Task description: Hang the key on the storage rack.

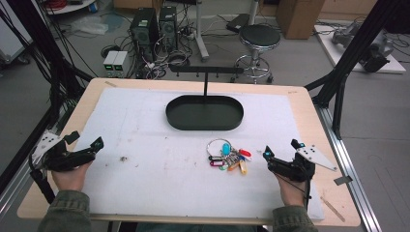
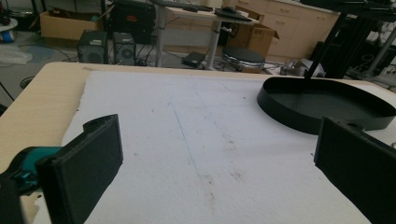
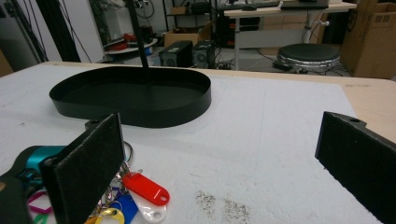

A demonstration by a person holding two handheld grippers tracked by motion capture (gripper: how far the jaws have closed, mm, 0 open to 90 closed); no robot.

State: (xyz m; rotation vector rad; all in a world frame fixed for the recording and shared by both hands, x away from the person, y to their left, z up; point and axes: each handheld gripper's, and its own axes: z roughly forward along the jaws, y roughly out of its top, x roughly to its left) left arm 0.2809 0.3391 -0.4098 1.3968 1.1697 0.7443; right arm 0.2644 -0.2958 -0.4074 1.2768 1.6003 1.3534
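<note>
High view: both grippers rest with jaws spread and empty, left gripper (image 1: 83, 145) near the table's left edge, right gripper (image 1: 280, 152) just beside the key bunch (image 1: 227, 155). Probable next step: close on the ring, then transfer to the black oval tray (image 1: 204, 112).

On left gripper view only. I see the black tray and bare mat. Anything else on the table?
Observer: Yes, a bunch of key tags lies on the mat, nearer the person than the black tray.
Operator: Near which hand-held gripper?
Observer: The right hand-held gripper; the tags sit beside its left jaw in the right gripper view.
Operator: Is it holding them?
Observer: No, its jaws stand wide apart with nothing between. The left hand-held gripper is open too.
</note>
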